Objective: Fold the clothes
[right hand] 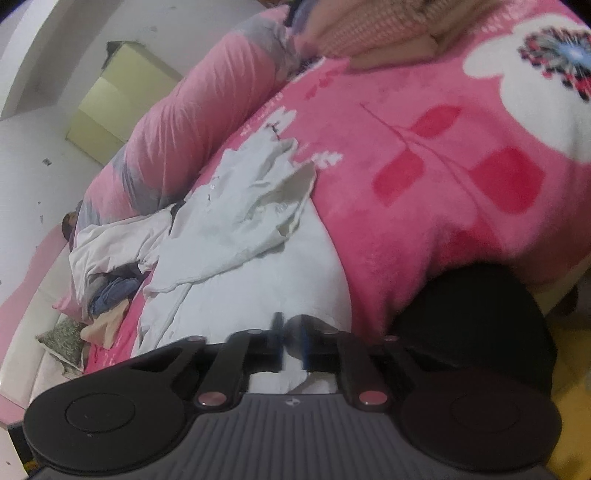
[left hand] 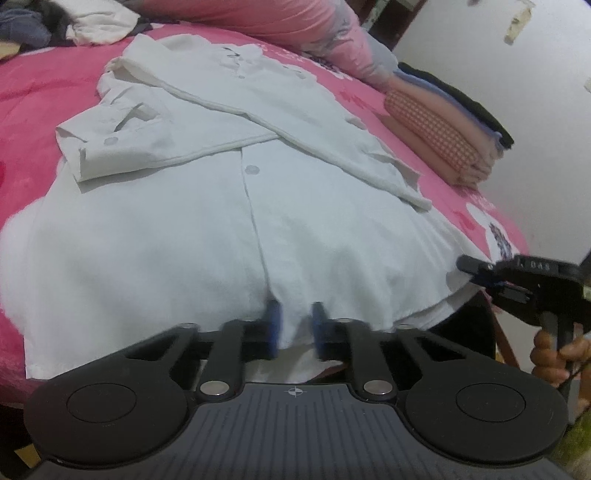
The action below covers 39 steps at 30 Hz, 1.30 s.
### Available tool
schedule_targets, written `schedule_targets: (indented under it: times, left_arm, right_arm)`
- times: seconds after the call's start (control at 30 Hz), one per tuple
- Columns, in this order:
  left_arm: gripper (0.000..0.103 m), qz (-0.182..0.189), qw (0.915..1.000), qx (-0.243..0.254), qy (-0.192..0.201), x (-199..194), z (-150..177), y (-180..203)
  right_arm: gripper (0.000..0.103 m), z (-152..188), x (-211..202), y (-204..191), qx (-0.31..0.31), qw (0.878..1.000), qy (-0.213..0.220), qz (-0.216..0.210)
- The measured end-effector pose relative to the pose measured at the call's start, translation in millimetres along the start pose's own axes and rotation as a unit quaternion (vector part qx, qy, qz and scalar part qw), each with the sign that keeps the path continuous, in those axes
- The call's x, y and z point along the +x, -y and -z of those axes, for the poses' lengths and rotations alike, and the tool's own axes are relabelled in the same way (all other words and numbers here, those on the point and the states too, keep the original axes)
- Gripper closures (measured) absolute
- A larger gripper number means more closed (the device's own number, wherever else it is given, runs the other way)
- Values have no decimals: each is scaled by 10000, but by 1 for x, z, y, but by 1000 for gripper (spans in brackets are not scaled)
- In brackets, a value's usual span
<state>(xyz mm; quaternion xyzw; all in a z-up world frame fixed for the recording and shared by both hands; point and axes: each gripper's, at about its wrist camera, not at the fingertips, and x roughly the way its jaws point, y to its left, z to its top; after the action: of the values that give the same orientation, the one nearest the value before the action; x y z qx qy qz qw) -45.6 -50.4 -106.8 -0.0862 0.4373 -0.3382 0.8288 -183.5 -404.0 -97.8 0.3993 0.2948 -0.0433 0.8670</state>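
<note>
A: What have your grippers got right now?

B: Nearest you, your left gripper (left hand: 295, 325) has its blue pads pinched on the hem of the white button-front cotton shirt (left hand: 207, 221), right at the placket. Your right gripper (right hand: 290, 343) is clamped on the same hem at the shirt's right corner; the left wrist view shows its black body gripped in your hand (left hand: 554, 354).

A: So where does the shirt lie?

B: Flat and face up on the pink fleece blanket with white flower prints (right hand: 443, 155), hem hanging over the near edge, collar at the far end. Both sleeves are folded across the chest.

A: Which step is that, then?

B: I judge the sleeves are done and you are starting the bottom fold. Next, lift both hem points together, keep them level, and carry them toward the collar so the crease falls straight.

A: Anything further back?

B: A stack of folded clothes with a pink checked piece (left hand: 436, 136) sits right of the shirt, a heap of unfolded clothes (left hand: 55, 26) at the far left.

A: Any writing?

B: Pale letters on your right gripper seem to read "DAS"; the blanket's print is too blurred to read.
</note>
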Motion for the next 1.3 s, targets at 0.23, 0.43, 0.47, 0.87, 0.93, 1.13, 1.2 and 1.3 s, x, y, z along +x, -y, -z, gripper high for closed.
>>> schedule_targets:
  times: [0.23, 0.43, 0.47, 0.87, 0.93, 1.13, 1.2, 1.3]
  left_arm:
    - [103, 416, 9990, 14, -161, 0, 5, 9]
    - [103, 404, 9984, 289, -250, 1, 9, 16]
    - [103, 381, 9985, 286, -275, 3, 9, 15]
    - [87, 269, 9952, 486, -805, 19, 14, 7]
    - [83, 232, 9947, 621, -788, 13, 13, 7]
    - [83, 356, 9926, 1060, -471, -13, 4, 16]
    - [82, 416, 9911, 1222, -331, -16, 0, 23]
    - [77, 359, 9890, 1426, -136, -5, -9, 37]
  right_arm:
    - [103, -4, -16, -1, -130, 9996, 244, 92]
    - [103, -9, -28, 2, -202, 9989, 383, 165]
    - [103, -10, -29, 4, -194, 9988, 395, 195]
    - [97, -12, -48, 23, -114, 9959, 293, 846]
    - [96, -13, -62, 21, -221, 9936, 430, 1025]
    - [96, -23, -64, -18, -1004, 9893, 657, 827]
    - [96, -22, -46, -39, -1401, 9861, 579, 682]
    - [96, -18, -10, -62, -1870, 9803, 363, 515]
